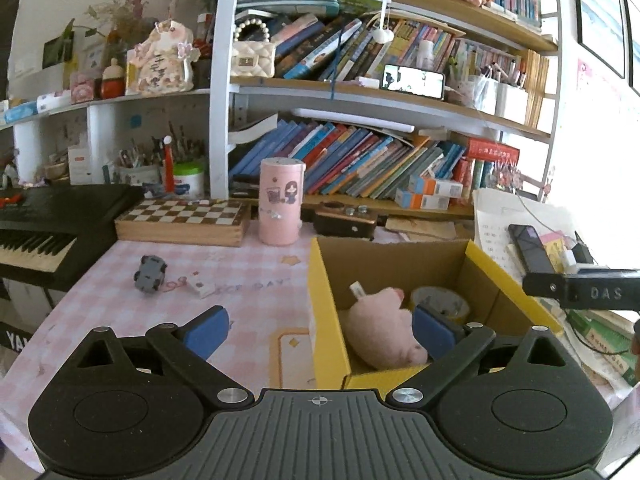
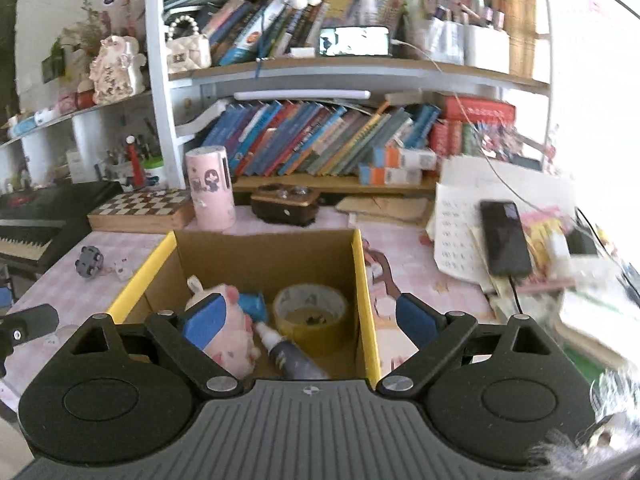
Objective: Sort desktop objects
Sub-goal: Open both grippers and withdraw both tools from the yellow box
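An open cardboard box (image 1: pixel 322 300) with yellow flaps stands on the pink checked desk. Inside lie a pink plush pig (image 1: pixel 380 332) and a yellow tape roll (image 1: pixel 440 300). The right wrist view adds a dark glue bottle (image 2: pixel 288 354) between pig (image 2: pixel 232 340) and tape (image 2: pixel 310 312). My left gripper (image 1: pixel 320 330) is open, straddling the box's left wall and holding nothing. My right gripper (image 2: pixel 312 316) is open above the box's (image 2: pixel 366 280) near edge, also holding nothing. A grey toy car (image 1: pixel 149 274) and a small white piece (image 1: pixel 200 286) lie left of the box.
Behind the box stand a pink cylinder (image 1: pixel 280 200), a chessboard case (image 1: pixel 182 216) and a dark wooden box (image 1: pixel 344 220). A piano keyboard (image 1: pixel 36 232) borders the left. Papers and a black phone (image 2: pixel 504 238) crowd the right. Full bookshelves (image 1: pixel 360 160) close the back.
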